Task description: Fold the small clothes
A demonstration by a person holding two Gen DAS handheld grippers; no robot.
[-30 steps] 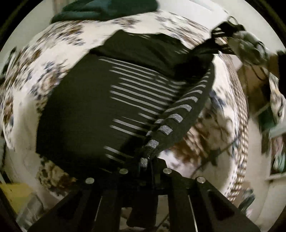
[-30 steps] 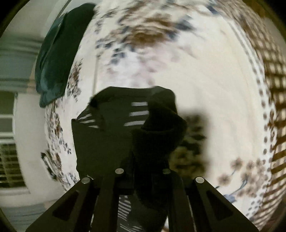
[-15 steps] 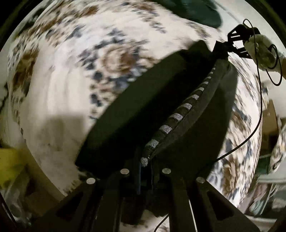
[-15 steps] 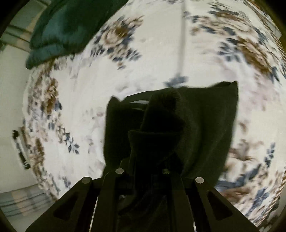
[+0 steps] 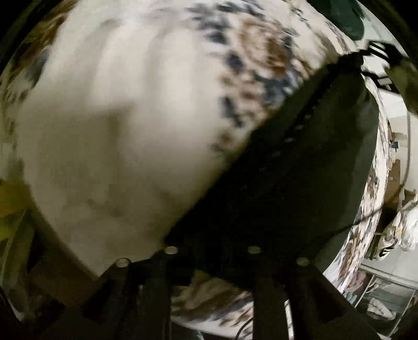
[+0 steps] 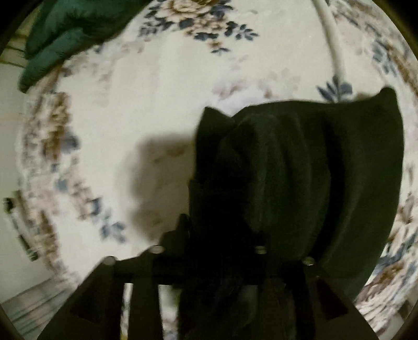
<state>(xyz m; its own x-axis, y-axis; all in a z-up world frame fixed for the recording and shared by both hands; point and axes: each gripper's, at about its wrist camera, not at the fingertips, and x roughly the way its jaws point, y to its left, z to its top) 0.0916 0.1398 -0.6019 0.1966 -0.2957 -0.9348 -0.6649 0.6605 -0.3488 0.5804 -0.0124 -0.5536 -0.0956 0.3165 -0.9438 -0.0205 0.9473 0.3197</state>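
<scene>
A black garment (image 5: 295, 177) with grey stripes hangs stretched between my two grippers above the floral bed sheet (image 5: 117, 117). My left gripper (image 5: 211, 259) is shut on one corner of it at the bottom of the left wrist view. The other gripper (image 5: 376, 52) shows at that view's upper right, holding the far corner. In the right wrist view the garment (image 6: 313, 170) bunches in dark folds over my right gripper (image 6: 209, 259), which is shut on it. Both views are blurred.
A dark teal cloth (image 6: 68, 34) lies at the far edge of the floral sheet (image 6: 156, 104); it also shows in the left wrist view (image 5: 347, 18). A cable (image 5: 392, 201) and clutter sit beyond the bed's right edge.
Both grippers have swung the garment up and over. Its striped face has turned away and the plain dark side now shows. The sheet fills more of the left wrist view.
</scene>
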